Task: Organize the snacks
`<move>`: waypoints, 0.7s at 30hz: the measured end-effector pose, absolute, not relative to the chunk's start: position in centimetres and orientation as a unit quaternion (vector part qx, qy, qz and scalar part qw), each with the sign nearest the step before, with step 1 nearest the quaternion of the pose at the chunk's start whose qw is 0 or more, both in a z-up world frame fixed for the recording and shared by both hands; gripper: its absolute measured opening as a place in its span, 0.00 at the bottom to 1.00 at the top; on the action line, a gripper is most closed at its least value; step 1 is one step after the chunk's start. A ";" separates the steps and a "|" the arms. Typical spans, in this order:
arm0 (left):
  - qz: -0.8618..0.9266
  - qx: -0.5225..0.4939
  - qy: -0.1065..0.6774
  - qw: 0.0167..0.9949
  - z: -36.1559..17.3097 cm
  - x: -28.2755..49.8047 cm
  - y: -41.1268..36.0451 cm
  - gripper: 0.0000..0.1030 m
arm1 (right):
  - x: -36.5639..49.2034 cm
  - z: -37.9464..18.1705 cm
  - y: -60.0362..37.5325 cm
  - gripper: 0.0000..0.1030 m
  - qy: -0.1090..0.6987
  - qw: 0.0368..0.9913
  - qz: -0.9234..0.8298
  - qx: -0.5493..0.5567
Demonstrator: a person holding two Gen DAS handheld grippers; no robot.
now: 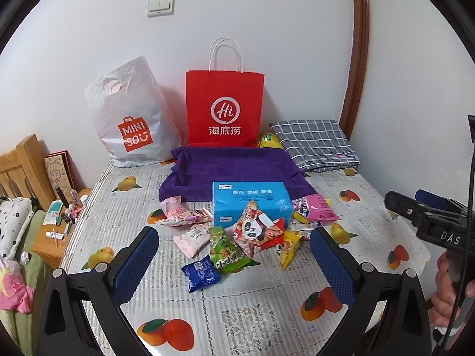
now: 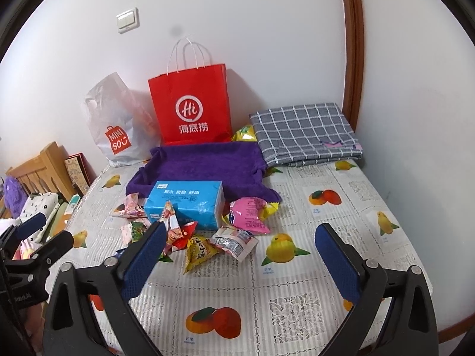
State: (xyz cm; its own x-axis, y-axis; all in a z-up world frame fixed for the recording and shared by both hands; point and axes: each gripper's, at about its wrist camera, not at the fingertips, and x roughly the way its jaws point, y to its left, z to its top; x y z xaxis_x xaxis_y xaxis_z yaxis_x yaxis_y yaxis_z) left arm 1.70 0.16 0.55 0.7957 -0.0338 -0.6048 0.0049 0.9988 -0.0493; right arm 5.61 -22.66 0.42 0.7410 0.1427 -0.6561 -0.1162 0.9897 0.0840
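Several snack packets lie in a loose pile on the fruit-print tablecloth (image 1: 255, 305), in front of a blue tissue pack (image 1: 252, 204). Among them are a panda packet (image 1: 255, 231), a green packet (image 1: 225, 249), a dark blue packet (image 1: 201, 273), a yellow triangular packet (image 2: 197, 252) and a pink packet (image 2: 249, 213). My left gripper (image 1: 234, 237) is open, its blue pads on either side of the pile and above it. My right gripper (image 2: 240, 234) is open too, hovering just right of the pile with nothing between its fingers.
A purple cloth tray (image 1: 234, 169) sits behind the tissue pack. A red paper bag (image 1: 224, 106) and a white plastic bag (image 1: 130, 118) lean on the wall. A folded checked cloth (image 1: 314, 142) lies at the back right. A wooden bedside stand (image 1: 53, 231) with small items is left.
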 end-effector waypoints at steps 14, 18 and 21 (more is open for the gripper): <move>0.009 -0.033 0.369 0.929 -5.2 6.5 3.9 0.99 | 11.6 -7.2 -24.3 0.87 0.411 0.910 0.052 0.016; 0.023 -0.045 0.379 0.924 -6.6 7.4 5.6 0.99 | 14.1 -8.7 -23.5 0.80 0.424 0.904 0.054 0.015; 0.032 -0.052 0.388 0.920 -7.6 8.2 7.0 0.99 | 16.1 -9.6 -22.6 0.74 0.429 0.901 0.057 0.009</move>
State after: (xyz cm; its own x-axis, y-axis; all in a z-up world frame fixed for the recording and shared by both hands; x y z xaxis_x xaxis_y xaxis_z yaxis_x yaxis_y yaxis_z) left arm 8.16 6.96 -7.62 0.6965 0.0190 -0.7173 -0.0999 0.9925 -0.0707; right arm 16.10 -22.63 -9.60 0.6254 0.1108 -0.7724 -0.0961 0.9933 0.0647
